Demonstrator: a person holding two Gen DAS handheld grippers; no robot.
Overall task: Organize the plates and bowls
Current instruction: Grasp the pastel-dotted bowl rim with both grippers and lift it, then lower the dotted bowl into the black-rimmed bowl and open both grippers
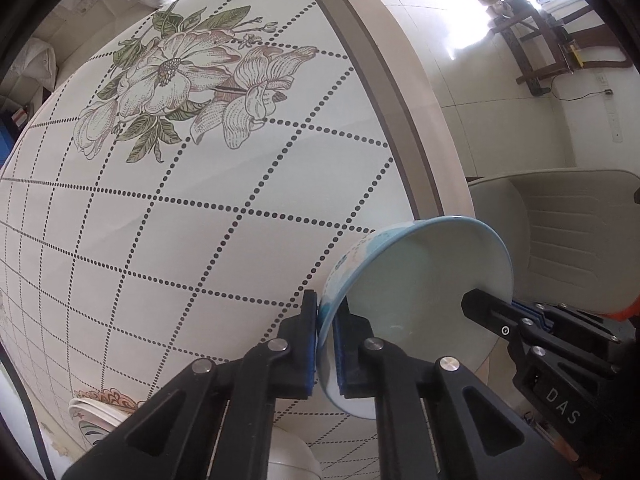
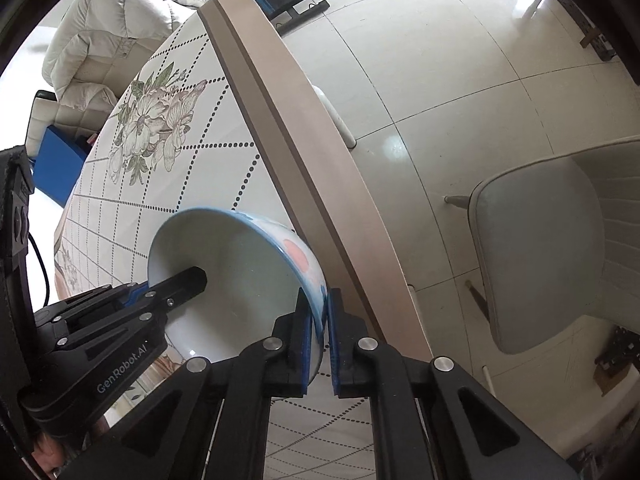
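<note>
Both tongs are clamped on the same round pale-blue ceramic bowl with pink blotches (image 1: pixel 416 280): the left tongs (image 1: pixel 326 344) pinch its left rim wall, one blue pad inside and one outside, and the right tongs (image 2: pixel 324 340) pinch the opposite, right rim likewise. The bowl sits near the right edge of the white flower-printed worktop (image 1: pixel 180 220), beside its tan border. To do this carry well, both hands should probably rise together and level, so neither rim slips. Stacked patterned plates (image 1: pixel 96 416) lie at the near left; a grey padded chair (image 2: pixel 540 256) stands off the right.
</note>
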